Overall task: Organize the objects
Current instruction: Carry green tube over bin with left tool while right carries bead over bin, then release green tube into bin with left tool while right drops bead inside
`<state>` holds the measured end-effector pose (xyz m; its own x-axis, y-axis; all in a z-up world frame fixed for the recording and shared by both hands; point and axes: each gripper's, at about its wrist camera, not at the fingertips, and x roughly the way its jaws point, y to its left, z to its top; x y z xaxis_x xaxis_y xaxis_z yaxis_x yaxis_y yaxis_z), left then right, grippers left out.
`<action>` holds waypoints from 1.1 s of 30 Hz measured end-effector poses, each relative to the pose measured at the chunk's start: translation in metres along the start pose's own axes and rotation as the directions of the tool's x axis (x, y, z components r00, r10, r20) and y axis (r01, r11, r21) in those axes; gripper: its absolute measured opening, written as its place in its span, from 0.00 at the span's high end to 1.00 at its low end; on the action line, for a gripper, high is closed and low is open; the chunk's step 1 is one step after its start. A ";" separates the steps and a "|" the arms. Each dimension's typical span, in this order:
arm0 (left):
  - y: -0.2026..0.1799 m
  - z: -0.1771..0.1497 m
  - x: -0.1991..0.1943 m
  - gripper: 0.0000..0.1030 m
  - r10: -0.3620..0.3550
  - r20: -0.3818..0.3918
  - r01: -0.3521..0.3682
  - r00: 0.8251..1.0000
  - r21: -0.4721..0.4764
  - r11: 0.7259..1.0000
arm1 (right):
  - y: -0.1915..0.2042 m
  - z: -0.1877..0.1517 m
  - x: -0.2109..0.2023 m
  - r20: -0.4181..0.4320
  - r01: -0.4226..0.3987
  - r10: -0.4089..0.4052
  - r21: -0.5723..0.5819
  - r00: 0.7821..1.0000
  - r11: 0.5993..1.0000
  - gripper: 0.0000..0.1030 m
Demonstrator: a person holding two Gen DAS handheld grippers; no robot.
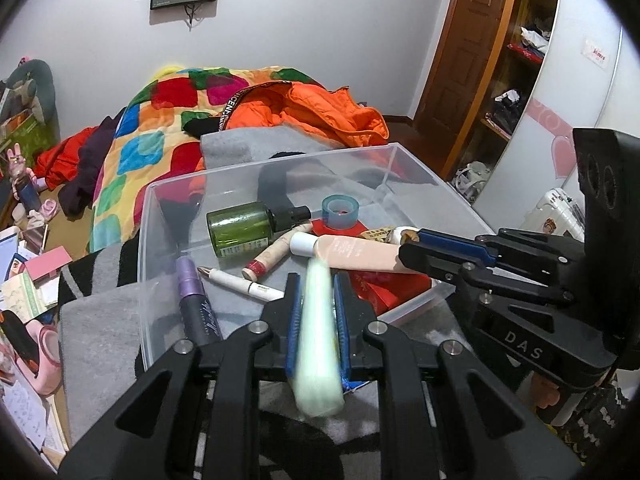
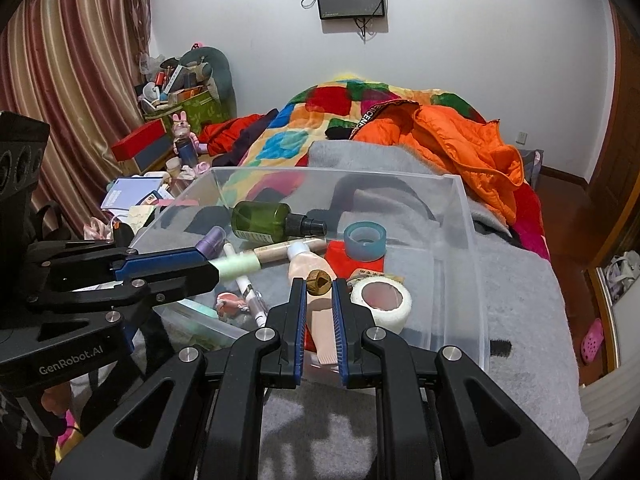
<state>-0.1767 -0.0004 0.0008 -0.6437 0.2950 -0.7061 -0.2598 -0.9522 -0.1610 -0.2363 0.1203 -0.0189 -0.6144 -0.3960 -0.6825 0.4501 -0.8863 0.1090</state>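
Since both loads belong with the toiletries already inside the clear bin (image 1: 400, 152), the left tongs (image 1: 316, 280) pinch a pale green tube (image 1: 318, 340) over its near rim while the right tongs (image 2: 319, 284) pinch a small brown nut (image 2: 319, 281) just above its contents.

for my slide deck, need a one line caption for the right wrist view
Right hand-held gripper holds a small brown nut-like object over the clear bin of toiletries on a bed.

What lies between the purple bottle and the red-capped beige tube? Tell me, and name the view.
A white pen lies between the purple bottle and the beige tube. The left wrist view shows it clearly.
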 end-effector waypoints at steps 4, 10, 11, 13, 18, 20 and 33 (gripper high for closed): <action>-0.001 0.001 -0.004 0.85 -0.002 0.007 0.002 1.000 0.000 1.000 | 0.000 0.000 0.002 -0.009 0.005 -0.005 -0.003 1.000 1.000 0.84; -0.002 0.000 -0.017 0.84 0.005 0.033 -0.004 0.999 -0.008 1.000 | 0.000 -0.002 -0.003 -0.016 -0.009 0.009 0.006 1.000 1.000 0.82; -0.002 -0.001 -0.020 0.80 0.014 0.040 -0.014 0.999 -0.009 1.000 | 0.000 -0.002 -0.004 -0.016 -0.013 0.013 0.006 1.000 1.000 0.82; -0.003 -0.002 -0.026 0.75 0.030 0.054 -0.029 0.998 -0.007 1.000 | 0.001 -0.003 -0.007 -0.014 -0.014 0.014 0.001 1.000 1.000 0.81; -0.004 -0.011 -0.041 0.73 0.076 0.074 -0.075 0.994 -0.012 0.997 | 0.005 -0.007 -0.018 -0.001 -0.014 0.014 -0.012 1.000 1.000 0.70; -0.003 -0.016 -0.047 0.72 0.083 0.078 -0.082 0.993 -0.017 0.996 | 0.008 -0.008 -0.024 0.012 -0.011 0.011 -0.019 1.000 1.000 0.67; -0.002 -0.050 -0.062 0.49 0.095 0.074 -0.092 0.993 -0.048 0.995 | 0.024 -0.025 -0.062 0.078 -0.013 0.017 -0.058 0.997 0.998 0.49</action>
<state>-0.1002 -0.0210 0.0099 -0.7169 0.2079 -0.6654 -0.1647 -0.9780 -0.1281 -0.1714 0.1296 0.0076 -0.6554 -0.4289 -0.6217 0.4950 -0.8656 0.0754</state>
